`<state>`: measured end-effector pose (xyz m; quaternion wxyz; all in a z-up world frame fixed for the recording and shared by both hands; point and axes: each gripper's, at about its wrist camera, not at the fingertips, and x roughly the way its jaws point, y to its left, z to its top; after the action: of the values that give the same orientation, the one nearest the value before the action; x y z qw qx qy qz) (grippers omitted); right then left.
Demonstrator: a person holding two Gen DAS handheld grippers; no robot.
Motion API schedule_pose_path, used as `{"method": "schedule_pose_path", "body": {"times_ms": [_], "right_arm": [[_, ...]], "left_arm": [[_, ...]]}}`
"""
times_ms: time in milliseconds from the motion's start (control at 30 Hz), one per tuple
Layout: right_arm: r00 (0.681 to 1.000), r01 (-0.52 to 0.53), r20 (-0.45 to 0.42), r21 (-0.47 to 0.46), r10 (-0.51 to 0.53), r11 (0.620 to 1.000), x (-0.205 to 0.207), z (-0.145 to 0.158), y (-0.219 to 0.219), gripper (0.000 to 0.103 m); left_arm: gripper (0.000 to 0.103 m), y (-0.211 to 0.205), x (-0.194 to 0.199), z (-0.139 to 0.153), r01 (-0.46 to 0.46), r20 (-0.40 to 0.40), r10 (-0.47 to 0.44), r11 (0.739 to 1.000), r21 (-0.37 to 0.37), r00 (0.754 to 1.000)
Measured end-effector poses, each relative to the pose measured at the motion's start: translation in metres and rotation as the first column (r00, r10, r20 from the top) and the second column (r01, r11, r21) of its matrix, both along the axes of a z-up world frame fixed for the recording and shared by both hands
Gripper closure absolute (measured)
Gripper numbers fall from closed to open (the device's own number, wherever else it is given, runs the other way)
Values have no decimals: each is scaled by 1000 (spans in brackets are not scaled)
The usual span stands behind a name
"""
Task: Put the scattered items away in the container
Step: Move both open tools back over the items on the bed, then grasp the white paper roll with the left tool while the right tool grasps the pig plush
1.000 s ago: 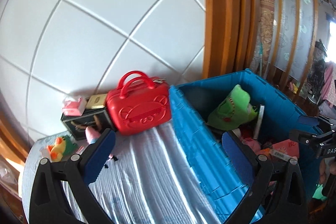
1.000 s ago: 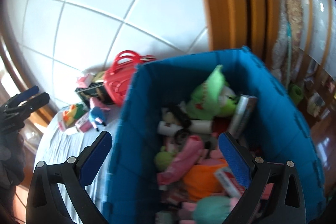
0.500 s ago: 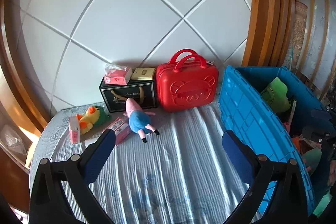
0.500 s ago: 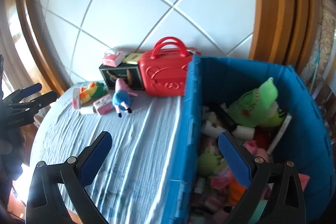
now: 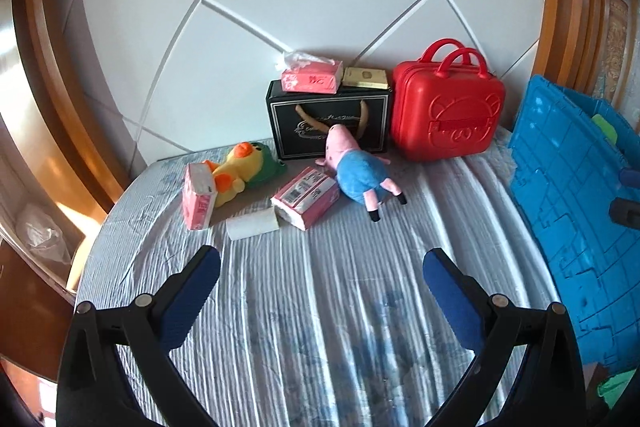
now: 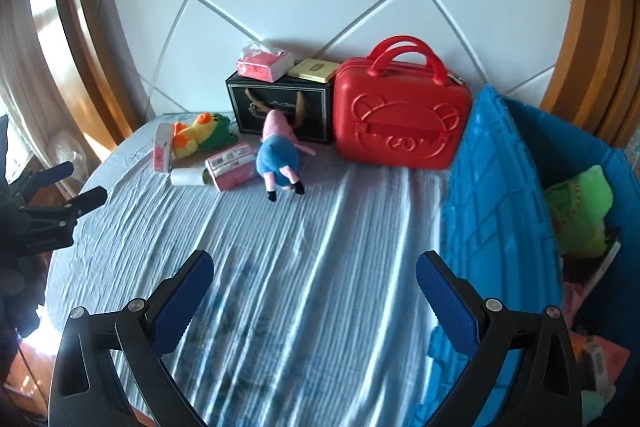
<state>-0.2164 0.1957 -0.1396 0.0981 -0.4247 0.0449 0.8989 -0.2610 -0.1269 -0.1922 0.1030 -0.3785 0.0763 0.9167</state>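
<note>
- Both claws empty, jaws wide apart: left claw (image 5: 320, 281) and right claw (image 6: 314, 277) hover over the bare striped blue-grey bedsheet (image 5: 320, 327), nothing between the pads.
- Loose stuff sits ahead of both claws, toward the white panelled wall: pink-and-blue pig plush toy (image 5: 356, 169), pink plastic-wrapped tissue pack (image 5: 306, 197), white paper roll (image 5: 252, 225), yellow duck plush in green hood (image 5: 244, 171), 2nd pink tissue pack standing on edge (image 5: 198, 197).
- Goal = blue plastic crate (image 6: 500, 211), on the right, already holding a green plush (image 6: 580, 211) + other bits.
- Key relation: pig plush lies nearly dead ahead of the left claw, slightly right of centre; in the right wrist view it is ahead and left. Neither arm clearly nearer; right one is beside the crate.
- Pig's long axis runs diagonal, head toward the black gift box (image 5: 328, 121), legs toward the claws, so jaws prob. need to close across the blue belly.
- Red hard-shell mini suitcase w/ bear emboss (image 6: 400, 123) stands between gift box and crate, touching or nearly touching the crate wall; can't tell which.
</note>
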Motion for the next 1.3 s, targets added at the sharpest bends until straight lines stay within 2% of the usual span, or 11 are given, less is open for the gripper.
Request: {"method": "schedule_pose_path", "body": {"times_ms": [200,400,567,667,800,1000,1100,1133,1200,1267,1300], "right_arm": [[999,-10,41,-2,10,1000,-56,-46,-23,0],[996,0,89,-3,1,1000,-102,-91,-35,0],[992,-14,127,12,12,1000,-118,-122,-46,0],[989,-6,149,12,5,1000,-121,-139,-49,0],[986,10,168,9,-11,1000,-125,-156,-51,0],[984,21,177,16,-23,1000,-140,-169,-56,0],[984,17,178,23,-21,1000,-147,-171,-59,0],[984,16,179,21,-19,1000,-150,-172,-59,0],[983,15,182,19,-18,1000,-160,-175,-59,0],[985,12,174,24,-16,1000,-173,-178,-58,0],[985,14,170,22,-17,1000,-180,-179,-56,0]], "left_arm": [[0,-43,-47,-54,19,18,-19,999,-29,1000],[1,-59,-102,-115,123,-6,-124,988,-88,992],[6,-67,-160,-171,237,0,-242,950,-203,970],[6,-73,-194,-197,305,18,-310,922,-240,951],[6,-71,-228,-222,395,63,-392,881,-260,918],[8,-71,-259,-253,471,128,-453,851,-232,882],[13,-68,-265,-271,519,181,-488,827,-217,854],[17,-70,-266,-272,519,179,-490,832,-196,853],[30,-74,-269,-271,502,186,-473,851,-157,861],[52,-75,-262,-269,503,179,-477,853,-140,860],[54,-76,-257,-267,496,174,-472,857,-136,864]]}}
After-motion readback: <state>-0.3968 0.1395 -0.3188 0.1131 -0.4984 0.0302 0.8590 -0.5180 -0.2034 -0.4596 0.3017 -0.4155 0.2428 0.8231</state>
